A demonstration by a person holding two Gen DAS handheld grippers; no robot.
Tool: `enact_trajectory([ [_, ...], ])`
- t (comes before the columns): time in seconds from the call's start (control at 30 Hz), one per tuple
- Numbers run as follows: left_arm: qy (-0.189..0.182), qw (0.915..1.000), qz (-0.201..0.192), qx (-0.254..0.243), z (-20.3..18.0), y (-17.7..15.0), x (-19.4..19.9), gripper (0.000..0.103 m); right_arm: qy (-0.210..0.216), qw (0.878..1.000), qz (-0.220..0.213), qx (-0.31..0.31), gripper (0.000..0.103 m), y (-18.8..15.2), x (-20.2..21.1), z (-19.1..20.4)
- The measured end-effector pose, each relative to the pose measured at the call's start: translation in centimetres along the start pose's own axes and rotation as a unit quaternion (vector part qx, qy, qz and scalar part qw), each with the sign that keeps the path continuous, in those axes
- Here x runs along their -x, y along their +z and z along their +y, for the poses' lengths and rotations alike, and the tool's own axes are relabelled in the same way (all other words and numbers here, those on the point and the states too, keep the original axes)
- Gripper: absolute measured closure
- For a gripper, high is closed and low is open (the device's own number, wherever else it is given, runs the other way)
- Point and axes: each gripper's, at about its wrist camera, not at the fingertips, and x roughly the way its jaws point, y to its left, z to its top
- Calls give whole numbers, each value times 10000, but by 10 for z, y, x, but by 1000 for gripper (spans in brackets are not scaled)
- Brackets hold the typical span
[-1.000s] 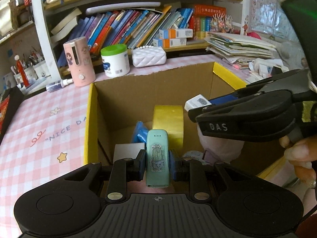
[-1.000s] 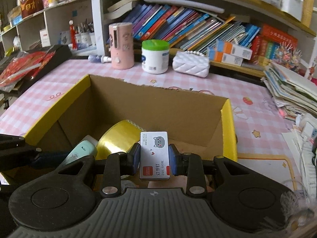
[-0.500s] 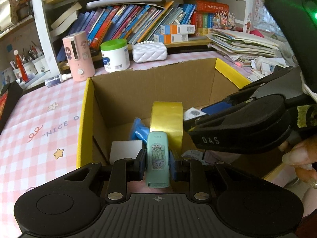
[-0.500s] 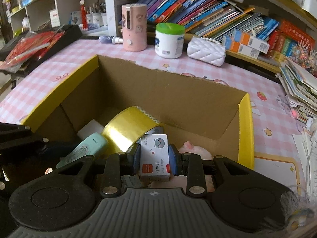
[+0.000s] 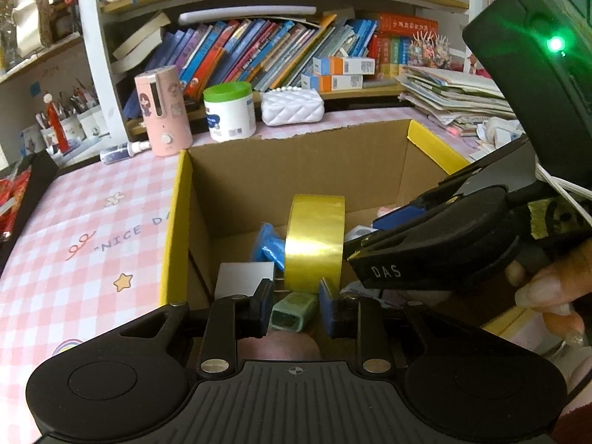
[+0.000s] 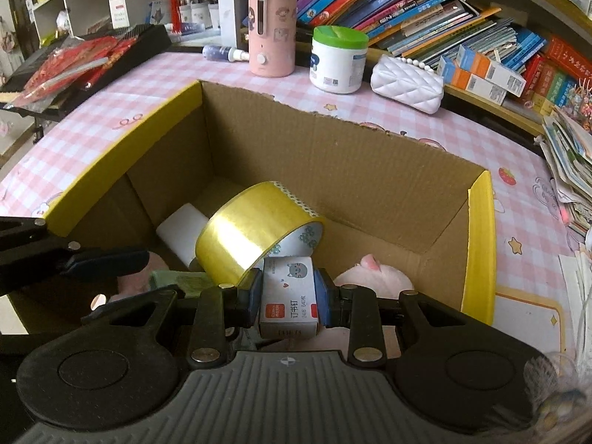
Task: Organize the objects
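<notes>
**Two items at the box: one dropped, one still gripped**

Two grippers work low inside the box (image 6: 477, 244). Change over the last second: the left gripper (image 5: 294, 307) was clamped on the mint case (image 5: 294, 309), held upright; now its jaws stand apart, a visible gap each side, and the case lies flat between them on the box floor, end-on to the camera. Reads as a release just made.

Right gripper (image 6: 288, 296): jaws still pressed on both sides of the staple box (image 6: 288, 290), cat print up. It has come down from above the rim to well inside, and the staple box now sits just beside the tape (image 6: 255, 231), at 5 o'clock from the roll. Cannot tell whether it touches the floor yet.

Box contents, right wrist view: tape leaning near centre; white block (image 6: 181, 227) at 9 o'clock from the tape; pink soft thing (image 6: 373, 275) at 3 o'clock. Left wrist view adds a blue wrapper (image 5: 268, 246) at 9 o'clock from the tape.

Judgement: mint case stowed; staple box is next to go. Left gripper should back straight out to avoid dragging the case. Crowding near the tape could tip the roll.
</notes>
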Motion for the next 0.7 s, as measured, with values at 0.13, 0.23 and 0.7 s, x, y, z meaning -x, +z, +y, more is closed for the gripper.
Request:
enact_trajectory([
  [0.13,39,9999,-102,20,2,-2,11,73,-98,9996,-224,-105,74,-2,7,-1],
  [0.23,57,9998,-186,31,4,-4,20,70,-99,9991,-342,-247,74,-3,15,1],
  [0.7,57,9964,-809,247,27,-36,88,48,-570,9876,-1244,-769,51,-23,75,52],
])
